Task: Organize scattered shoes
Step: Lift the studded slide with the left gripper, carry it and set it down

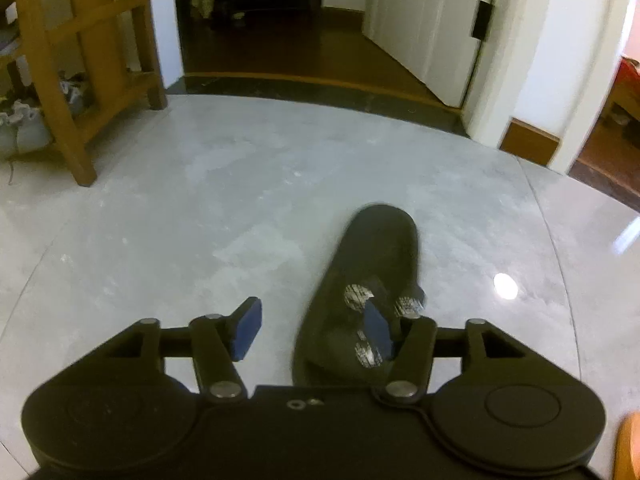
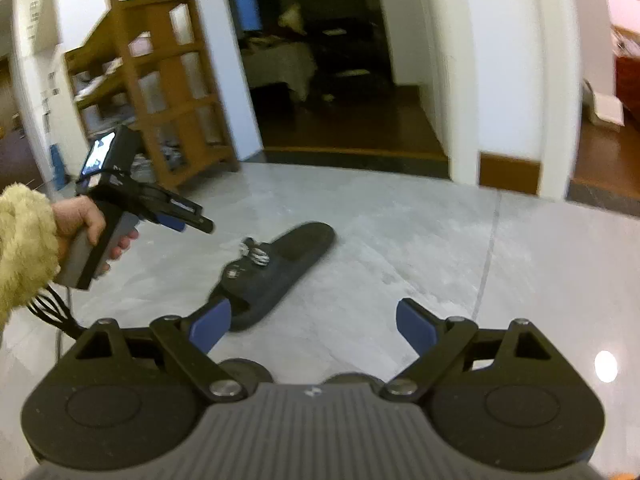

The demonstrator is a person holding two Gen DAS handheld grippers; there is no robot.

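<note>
Left gripper spread, empty, above black slipper; right gripper spread, empty too. Slipper lies on grey floor, near centre. Wooden shoe rack far left. Slipper not yet grasped; racking remains.

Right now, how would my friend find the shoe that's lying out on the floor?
Start at the tall wooden shelf beside the dark doorway, then look out across the shiny grey floor in front of it. The black slipper lies there alone, flat on its sole. Round silvery charms on its strap set it apart from the pale shoes tucked in the shelf.
</note>
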